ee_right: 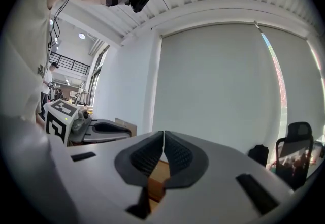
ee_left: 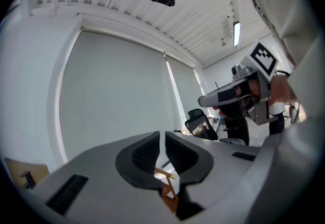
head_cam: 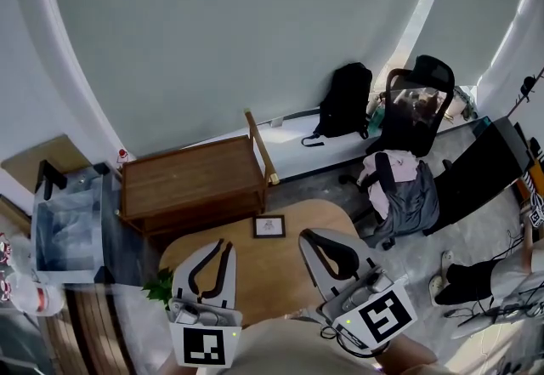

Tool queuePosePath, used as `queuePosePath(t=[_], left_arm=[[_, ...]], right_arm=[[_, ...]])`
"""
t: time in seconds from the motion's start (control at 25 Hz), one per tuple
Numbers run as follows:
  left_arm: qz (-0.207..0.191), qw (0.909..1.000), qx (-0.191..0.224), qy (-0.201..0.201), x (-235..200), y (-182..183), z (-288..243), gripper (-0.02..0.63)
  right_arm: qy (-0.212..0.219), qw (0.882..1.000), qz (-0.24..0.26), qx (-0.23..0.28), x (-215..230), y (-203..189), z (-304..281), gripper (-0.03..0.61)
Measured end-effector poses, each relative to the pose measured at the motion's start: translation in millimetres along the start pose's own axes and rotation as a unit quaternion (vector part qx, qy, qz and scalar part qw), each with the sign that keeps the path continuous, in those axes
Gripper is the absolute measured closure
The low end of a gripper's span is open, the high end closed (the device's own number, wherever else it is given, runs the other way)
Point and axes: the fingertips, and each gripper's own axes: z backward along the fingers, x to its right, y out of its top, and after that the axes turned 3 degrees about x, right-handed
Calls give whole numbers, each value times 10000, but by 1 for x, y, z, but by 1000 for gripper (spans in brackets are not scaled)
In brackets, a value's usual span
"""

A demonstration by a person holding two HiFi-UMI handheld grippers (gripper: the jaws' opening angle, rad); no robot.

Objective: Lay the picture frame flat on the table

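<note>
A small dark picture frame (head_cam: 269,226) stands near the far edge of the round wooden table (head_cam: 280,275), and neither gripper touches it. My left gripper (head_cam: 223,246) hovers over the table to the frame's near left, shut with nothing between its tips. To the frame's near right, my right gripper (head_cam: 307,237) is also shut and empty. Both gripper views point up at the wall and blind, so the frame is hidden in them. The left gripper view shows the right gripper (ee_left: 223,97). The right gripper view shows the left gripper (ee_right: 101,129).
A low wooden cart (head_cam: 191,182) stands just beyond the table. A clear plastic box (head_cam: 68,224) is at the left and a small green plant (head_cam: 159,286) by the table's left edge. A black backpack (head_cam: 344,101) and office chairs (head_cam: 416,101) stand at the right.
</note>
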Motion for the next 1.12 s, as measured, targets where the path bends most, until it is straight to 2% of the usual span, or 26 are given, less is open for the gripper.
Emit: queuePosePath(t=[0.12, 0.32, 0.48, 0.72, 0.96, 1.12], left_arm=[[-161, 9998, 84, -11, 0, 6, 3, 580], [110, 9999, 83, 51, -5, 4, 3, 580], [5, 9999, 151, 74, -6, 5, 3, 580], [95, 9998, 78, 151, -10, 3, 7, 583], [509, 9985, -126, 137, -9, -7, 7, 589], [479, 9988, -96, 102, -12, -9, 5, 597]], right_arm=[[100, 9999, -24, 53, -6, 4, 2, 578], [172, 9998, -39, 95, -10, 6, -3, 580], [83, 9998, -147, 71, -4, 2, -3, 580], [17, 9997, -212, 105, -2, -1, -6, 580], [15, 9998, -11, 194, -5, 6, -11, 580], [4, 9995, 193, 237, -9, 10, -16, 580]])
